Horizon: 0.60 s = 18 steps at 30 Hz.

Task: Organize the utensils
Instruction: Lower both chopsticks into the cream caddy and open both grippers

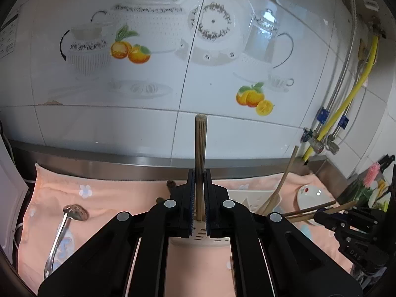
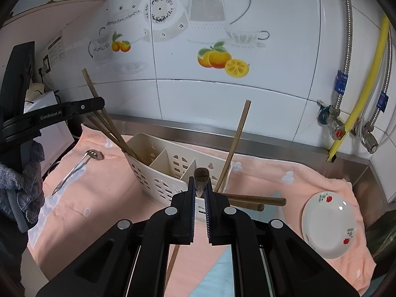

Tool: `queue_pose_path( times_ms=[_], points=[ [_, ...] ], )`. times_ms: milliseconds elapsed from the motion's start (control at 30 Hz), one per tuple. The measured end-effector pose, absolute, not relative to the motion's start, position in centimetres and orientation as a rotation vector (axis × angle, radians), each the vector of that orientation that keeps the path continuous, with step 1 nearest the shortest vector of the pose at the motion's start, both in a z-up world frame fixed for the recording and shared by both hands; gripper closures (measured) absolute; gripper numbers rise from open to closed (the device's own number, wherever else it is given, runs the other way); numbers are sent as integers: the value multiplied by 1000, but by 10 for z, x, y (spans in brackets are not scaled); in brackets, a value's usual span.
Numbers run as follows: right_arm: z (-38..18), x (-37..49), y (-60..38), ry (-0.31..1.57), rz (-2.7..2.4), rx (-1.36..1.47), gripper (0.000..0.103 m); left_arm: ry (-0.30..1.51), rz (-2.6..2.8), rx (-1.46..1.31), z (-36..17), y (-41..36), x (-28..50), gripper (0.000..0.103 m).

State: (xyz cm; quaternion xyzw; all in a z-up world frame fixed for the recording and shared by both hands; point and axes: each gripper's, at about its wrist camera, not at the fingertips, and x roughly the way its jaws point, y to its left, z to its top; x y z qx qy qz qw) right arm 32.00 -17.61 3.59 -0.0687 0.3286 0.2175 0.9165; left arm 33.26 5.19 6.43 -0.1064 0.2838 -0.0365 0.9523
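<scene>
Ladle (image 2: 81, 164) lies far left on the pink towel (image 2: 109, 193). My left gripper (image 1: 199, 198) clamps chopsticks (image 1: 201, 158) upright over the caddy (image 2: 158, 163), tips in its left slot. My right gripper (image 2: 200, 193) pinches a dark chopstick (image 2: 201, 177) by the caddy's right end; 2 more (image 2: 257, 201) lie beside. Plate (image 2: 329, 225) far right

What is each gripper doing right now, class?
Left gripper: shut on a bundle of brown wooden chopsticks.
Right gripper: shut on a dark-tipped wooden chopstick bundle.
</scene>
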Motion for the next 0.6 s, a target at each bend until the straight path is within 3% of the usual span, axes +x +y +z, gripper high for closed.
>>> queue_pose_path(
  times_ms=[433, 600],
  points=[
    [28, 327, -176, 689, 435, -119, 96, 588, -66, -218, 62, 56, 331, 96],
    [34, 323, -181, 664, 427, -108, 89, 577, -71, -210, 66, 54, 324, 86]
  ],
)
